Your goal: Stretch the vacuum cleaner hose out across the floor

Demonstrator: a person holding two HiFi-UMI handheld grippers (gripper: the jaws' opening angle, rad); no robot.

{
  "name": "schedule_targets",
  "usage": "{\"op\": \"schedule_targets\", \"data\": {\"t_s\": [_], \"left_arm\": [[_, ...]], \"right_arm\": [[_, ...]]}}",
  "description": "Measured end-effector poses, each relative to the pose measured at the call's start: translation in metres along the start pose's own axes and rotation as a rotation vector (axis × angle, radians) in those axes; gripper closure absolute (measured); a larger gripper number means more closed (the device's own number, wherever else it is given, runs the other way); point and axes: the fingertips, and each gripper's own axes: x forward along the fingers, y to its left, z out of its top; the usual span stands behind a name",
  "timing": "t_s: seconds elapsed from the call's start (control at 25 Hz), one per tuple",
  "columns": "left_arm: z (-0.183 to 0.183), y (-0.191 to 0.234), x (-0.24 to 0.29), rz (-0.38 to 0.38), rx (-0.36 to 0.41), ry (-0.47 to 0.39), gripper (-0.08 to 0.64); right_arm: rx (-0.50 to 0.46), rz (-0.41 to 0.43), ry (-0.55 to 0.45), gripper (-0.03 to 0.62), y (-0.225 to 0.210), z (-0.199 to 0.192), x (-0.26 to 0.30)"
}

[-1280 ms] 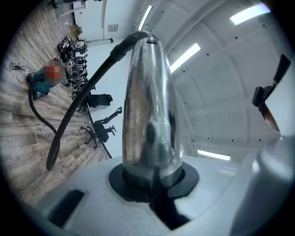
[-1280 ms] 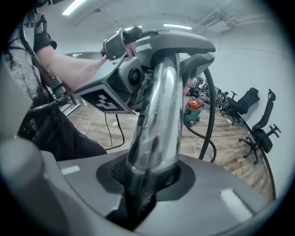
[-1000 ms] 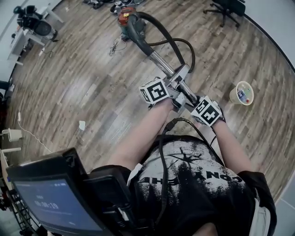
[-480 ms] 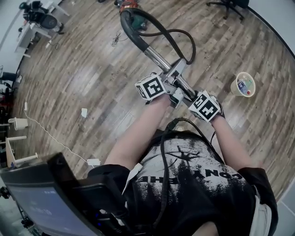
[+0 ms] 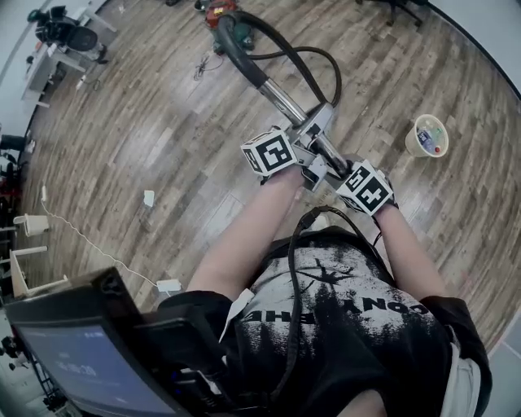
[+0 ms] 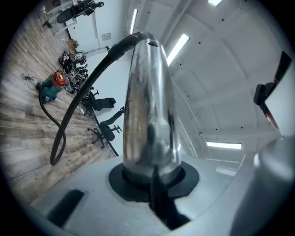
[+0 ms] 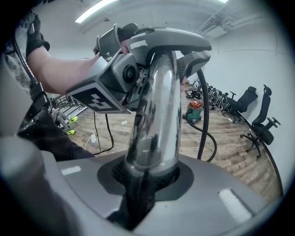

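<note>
The vacuum cleaner's chrome wand (image 5: 281, 99) runs from my hands up toward the red and green vacuum body (image 5: 221, 15). From the wand's grey handle (image 5: 319, 122), the black hose (image 5: 329, 67) loops back to the body and still hangs in a curve. My left gripper (image 5: 303, 160) is shut on the wand (image 6: 148, 115). My right gripper (image 5: 340, 174) is shut on the same wand (image 7: 154, 120) just behind it; its jaws have just been closing a little with the tube between them. The right gripper view shows the left gripper (image 7: 110, 87) ahead, under the handle (image 7: 170, 39).
A small tub (image 5: 429, 136) with items stands on the wood floor at the right. Office chairs (image 7: 258, 115) line the far wall. A white cable (image 5: 98, 248) and a scrap of paper (image 5: 148, 198) lie at the left. A dark screen (image 5: 81, 358) hangs at my lower left.
Both grippers, with the wand in them, have drawn back from the vacuum body, which now sits at the top edge of the head view. The hose loop has lengthened.
</note>
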Motion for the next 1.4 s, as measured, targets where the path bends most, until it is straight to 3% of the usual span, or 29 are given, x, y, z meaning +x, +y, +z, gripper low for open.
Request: {"op": "schedule_targets", "data": {"t_s": [0.28,0.52,0.76,1.2,1.4], "left_arm": [[-0.006,-0.022,-0.052,-0.022,-0.025,-0.001,0.512],[-0.023,-0.044,-0.087,-0.084,-0.045,0.021,0.512],[-0.048,-0.057,-0.110,-0.092,-0.093,0.033,0.512],[-0.068,-0.075,-0.112,-0.060,-0.074,0.010,0.512],[-0.118,-0.102,-0.086,-0.026,-0.051,-0.014,0.511]], "right_arm": [[0.008,-0.019,0.027,0.486,0.057,0.002,0.002],[0.023,-0.087,0.050,0.483,0.097,-0.007,0.000],[0.051,-0.101,0.087,0.483,0.131,-0.026,-0.008],[0.016,-0.052,0.081,0.483,0.144,-0.044,-0.028],[-0.015,-0.006,0.068,0.482,0.140,-0.093,-0.070]]}}
